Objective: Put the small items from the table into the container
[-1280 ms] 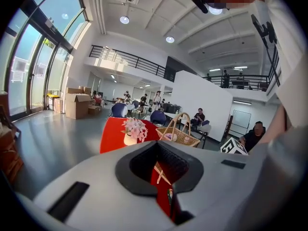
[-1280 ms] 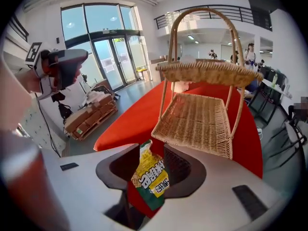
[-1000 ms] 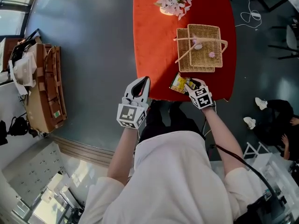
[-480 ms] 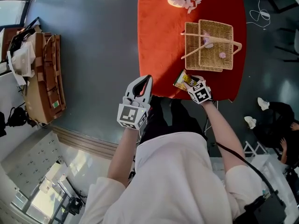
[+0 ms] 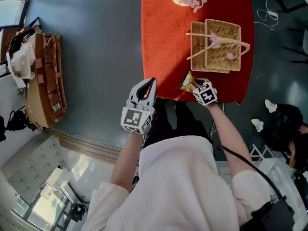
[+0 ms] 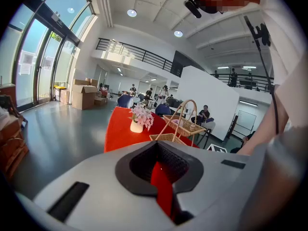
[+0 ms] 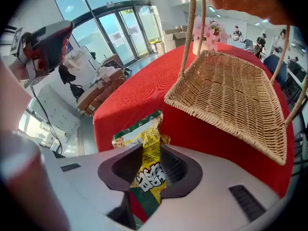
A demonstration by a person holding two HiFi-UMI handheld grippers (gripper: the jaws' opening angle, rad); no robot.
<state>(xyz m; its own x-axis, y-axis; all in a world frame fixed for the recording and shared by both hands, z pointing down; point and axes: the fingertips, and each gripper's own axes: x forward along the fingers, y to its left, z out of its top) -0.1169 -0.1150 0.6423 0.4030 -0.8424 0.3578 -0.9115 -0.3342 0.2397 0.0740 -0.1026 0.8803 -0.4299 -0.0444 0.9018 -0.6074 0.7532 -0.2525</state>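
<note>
**Layout around the basket**

The basket stands on the table, toward its right side, with two small items lying in it. Beyond the basket and slightly left stands the flower pot. Just beside the basket's near side, at the table's near edge, lies the snack packet, between the closing jaws of the right gripper. The left gripper hangs near-left of the basket, off the table. Well left of the basket, a stack of boxes sits on the floor.
</note>
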